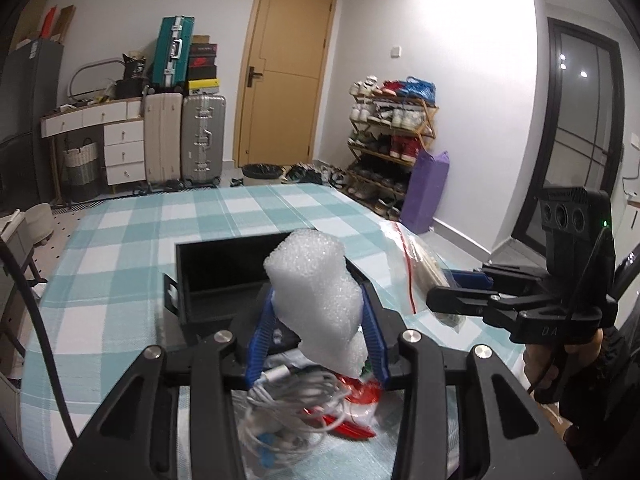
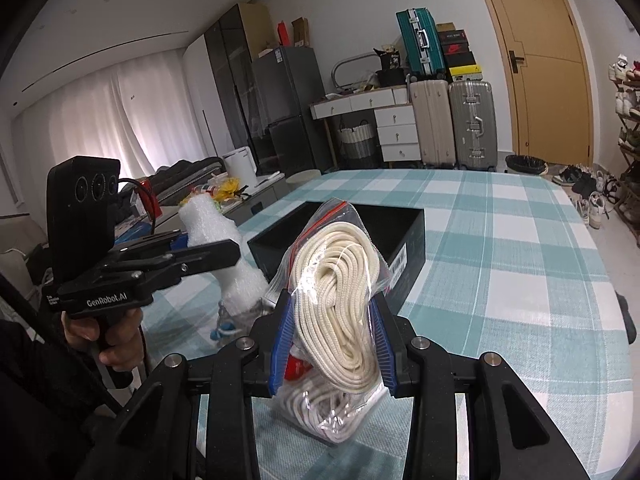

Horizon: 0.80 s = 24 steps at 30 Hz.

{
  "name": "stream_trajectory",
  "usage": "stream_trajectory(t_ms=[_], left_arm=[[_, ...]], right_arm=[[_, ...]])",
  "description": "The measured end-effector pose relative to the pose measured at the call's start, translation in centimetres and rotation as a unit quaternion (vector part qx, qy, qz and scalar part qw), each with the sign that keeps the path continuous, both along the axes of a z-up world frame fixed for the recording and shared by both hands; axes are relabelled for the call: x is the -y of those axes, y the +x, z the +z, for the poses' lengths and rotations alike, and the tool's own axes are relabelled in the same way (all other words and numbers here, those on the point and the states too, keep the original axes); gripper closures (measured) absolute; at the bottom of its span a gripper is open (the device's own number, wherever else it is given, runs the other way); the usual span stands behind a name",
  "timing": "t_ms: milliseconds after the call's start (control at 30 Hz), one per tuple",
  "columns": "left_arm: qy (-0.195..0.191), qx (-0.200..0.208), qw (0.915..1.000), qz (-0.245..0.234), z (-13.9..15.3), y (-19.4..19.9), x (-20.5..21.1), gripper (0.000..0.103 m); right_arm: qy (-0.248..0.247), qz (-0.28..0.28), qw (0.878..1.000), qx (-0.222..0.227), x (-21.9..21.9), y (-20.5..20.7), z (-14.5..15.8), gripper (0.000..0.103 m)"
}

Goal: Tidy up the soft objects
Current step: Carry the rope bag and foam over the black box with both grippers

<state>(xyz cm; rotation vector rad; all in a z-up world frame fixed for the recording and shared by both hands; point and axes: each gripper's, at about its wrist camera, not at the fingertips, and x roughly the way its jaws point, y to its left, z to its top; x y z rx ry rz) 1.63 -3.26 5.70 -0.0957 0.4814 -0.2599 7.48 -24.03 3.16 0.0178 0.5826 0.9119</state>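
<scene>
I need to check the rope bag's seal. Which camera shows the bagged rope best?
The right wrist view: the bagged rope fills the centre, clamped in the right gripper, red zip strip visible. The left wrist view shows only part of the bag, behind the foam.
</scene>
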Motion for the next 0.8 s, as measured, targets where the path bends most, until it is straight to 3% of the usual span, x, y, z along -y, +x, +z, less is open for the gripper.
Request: stream_trajectory(t_ms=[333,800], left_arm=[[-0.013,0.01,0.9991,0.039,1.0,1.9,-2.7,0.063],[-0.011,0.004,0.9983,0.057,0.8,5.2,-3.6,0.063]], right_arm=[[0.012,-0.016,1.0,-0.005,-1.5,1.0,1.5,0.066],[0.017,-0.022,0.999,-0.018,-4.8,3.6,2.6,0.066]])
